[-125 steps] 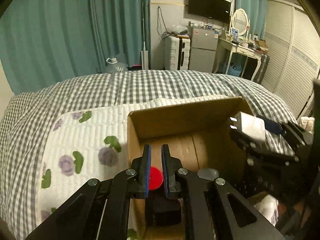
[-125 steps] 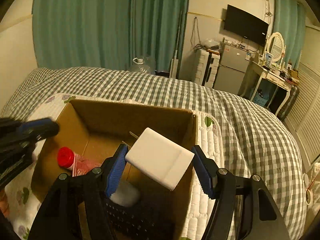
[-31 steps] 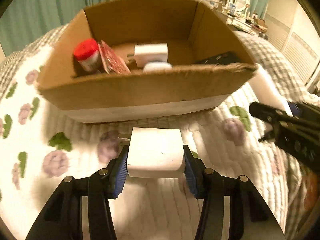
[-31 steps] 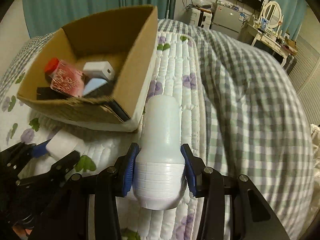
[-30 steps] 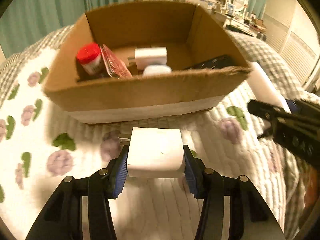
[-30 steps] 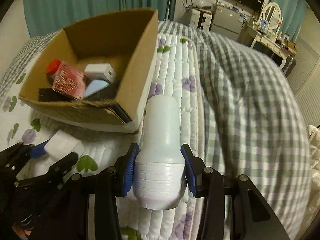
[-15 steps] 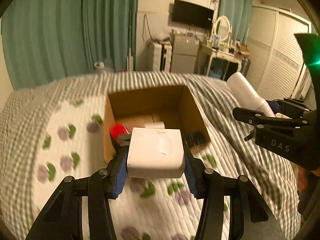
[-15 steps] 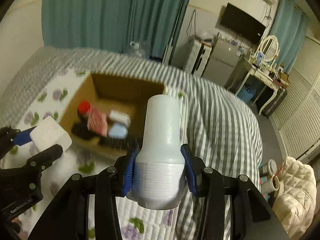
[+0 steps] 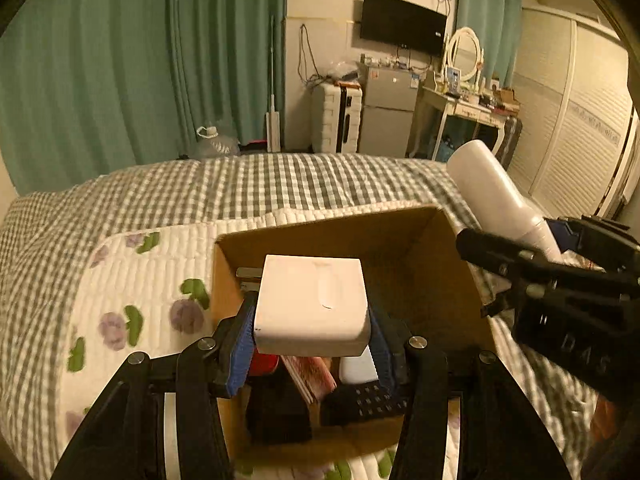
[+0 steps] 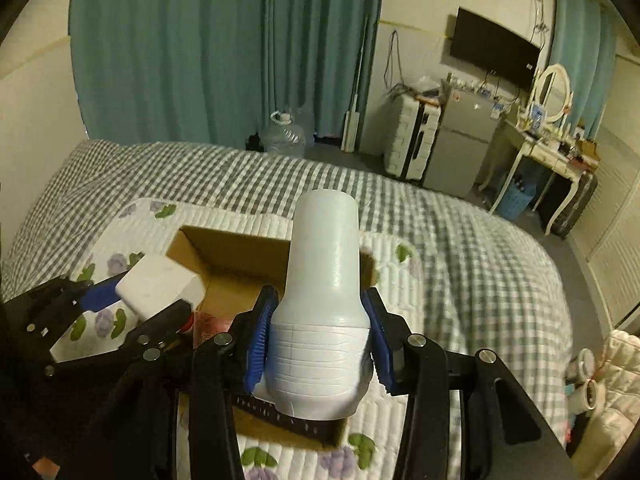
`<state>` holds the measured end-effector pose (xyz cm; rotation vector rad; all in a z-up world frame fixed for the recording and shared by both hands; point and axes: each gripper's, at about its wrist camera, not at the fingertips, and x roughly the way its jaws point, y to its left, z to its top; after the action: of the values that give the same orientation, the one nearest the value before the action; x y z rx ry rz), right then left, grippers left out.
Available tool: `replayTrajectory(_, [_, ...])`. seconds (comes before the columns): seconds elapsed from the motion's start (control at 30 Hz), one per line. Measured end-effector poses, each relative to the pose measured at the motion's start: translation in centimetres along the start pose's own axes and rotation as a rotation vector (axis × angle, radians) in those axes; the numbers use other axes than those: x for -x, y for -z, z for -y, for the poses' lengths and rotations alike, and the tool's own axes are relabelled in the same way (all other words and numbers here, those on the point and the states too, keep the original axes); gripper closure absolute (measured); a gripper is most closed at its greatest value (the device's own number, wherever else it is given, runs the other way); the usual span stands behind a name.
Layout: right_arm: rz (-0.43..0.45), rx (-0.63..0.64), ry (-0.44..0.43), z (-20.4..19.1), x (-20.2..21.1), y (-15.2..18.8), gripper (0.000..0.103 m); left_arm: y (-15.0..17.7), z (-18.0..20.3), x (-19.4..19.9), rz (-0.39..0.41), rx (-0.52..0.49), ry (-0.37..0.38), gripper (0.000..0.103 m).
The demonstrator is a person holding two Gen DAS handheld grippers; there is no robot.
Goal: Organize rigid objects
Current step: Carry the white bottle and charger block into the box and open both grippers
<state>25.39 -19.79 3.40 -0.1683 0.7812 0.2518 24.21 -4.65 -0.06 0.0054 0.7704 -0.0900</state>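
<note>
While the left gripper [image 9: 312, 328] pinched a white charger block [image 9: 311, 304] between its blue pads above the open cardboard box [image 9: 400, 240], the right gripper [image 10: 318, 344] clamped a white plastic bottle [image 10: 324, 280] at its ribbed base, neck pointing to twelve o'clock. Both hung over the quilted floral mat [image 9: 132, 280] on the checked bedspread [image 10: 480, 248].

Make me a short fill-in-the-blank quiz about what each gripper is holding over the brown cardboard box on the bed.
1. The left gripper is shut on a white ____ charger block.
2. The right gripper grips a white plastic ____.
3. Both are held above the open brown ____ box.
4. The box sits on a quilt printed with purple ____.

Missing words: rectangular; bottle; cardboard; flowers
</note>
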Motion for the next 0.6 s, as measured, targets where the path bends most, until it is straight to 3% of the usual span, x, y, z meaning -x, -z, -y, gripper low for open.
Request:
replayTrajectory(0.33, [-0.057,-0.025,-0.017,1.3,-6.2,2.0,0.060,1.5,0.2,-5.1,-0.063,-0.002,-0.015,0.052])
replayTrajectory(0.6, [-0.042,-0.039,-0.035,1.8,-6.2,2.3,0.060,0.5,-0.2,-2.9,-0.005,0.019,-0.044,0.050])
